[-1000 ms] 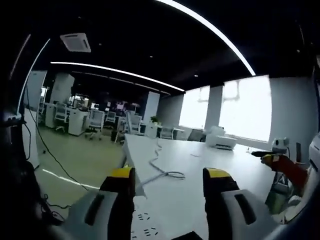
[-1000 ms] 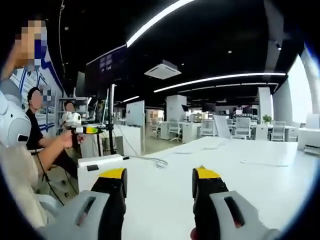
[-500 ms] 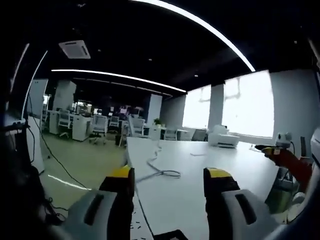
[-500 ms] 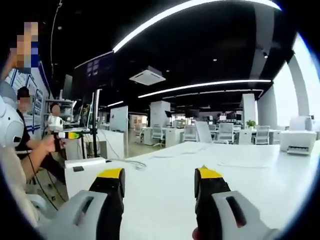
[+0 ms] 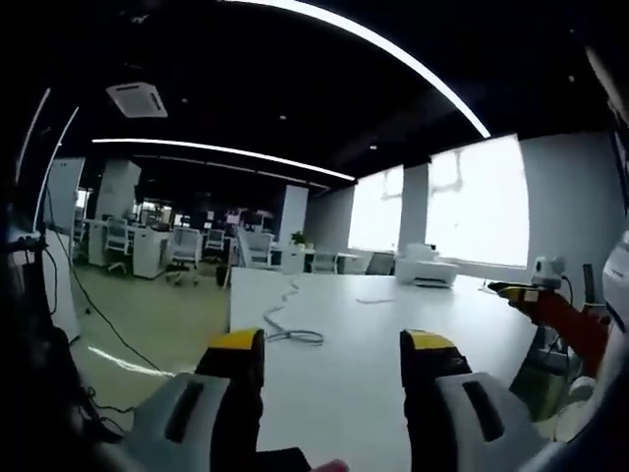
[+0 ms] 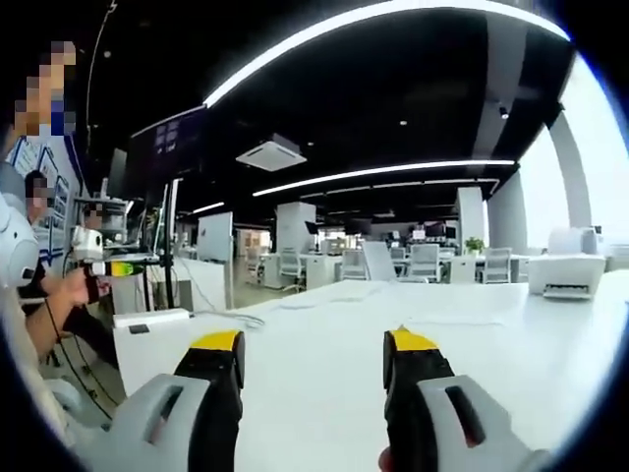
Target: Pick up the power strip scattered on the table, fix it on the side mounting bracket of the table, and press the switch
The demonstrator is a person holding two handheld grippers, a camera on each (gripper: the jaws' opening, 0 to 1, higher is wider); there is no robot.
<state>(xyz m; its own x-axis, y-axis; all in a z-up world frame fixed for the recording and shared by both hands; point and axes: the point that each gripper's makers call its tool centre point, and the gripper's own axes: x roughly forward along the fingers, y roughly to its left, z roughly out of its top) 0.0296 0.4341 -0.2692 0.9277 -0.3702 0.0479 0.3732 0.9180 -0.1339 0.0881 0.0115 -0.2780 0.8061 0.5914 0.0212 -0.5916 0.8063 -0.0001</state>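
My left gripper (image 5: pixel 332 344) is open over a white table (image 5: pixel 354 354), with nothing between its yellow-tipped jaws. A grey cable (image 5: pixel 293 334) loops on the table ahead of the left jaw, near the table's left edge. My right gripper (image 6: pixel 314 344) is also open and holds nothing above the same white table (image 6: pixel 314 324). At that table's left end sits a white oblong block (image 6: pixel 152 318) with a dark mark, and a thin cable (image 6: pixel 236 317) runs from it. It looks like the power strip, but I cannot tell for sure.
A white printer (image 5: pixel 425 270) stands at the table's far side, also the printer (image 6: pixel 565 275) at right. Another person's gripper (image 5: pixel 516 291) on an orange sleeve reaches in from the right. Seated people (image 6: pixel 59 285) hold a device at left. Office desks and chairs fill the background.
Both cameras have tilted up and shifted slightly. The socket holes seen under my left jaws have slipped out of the bottom of the view. Both grippers stay open.
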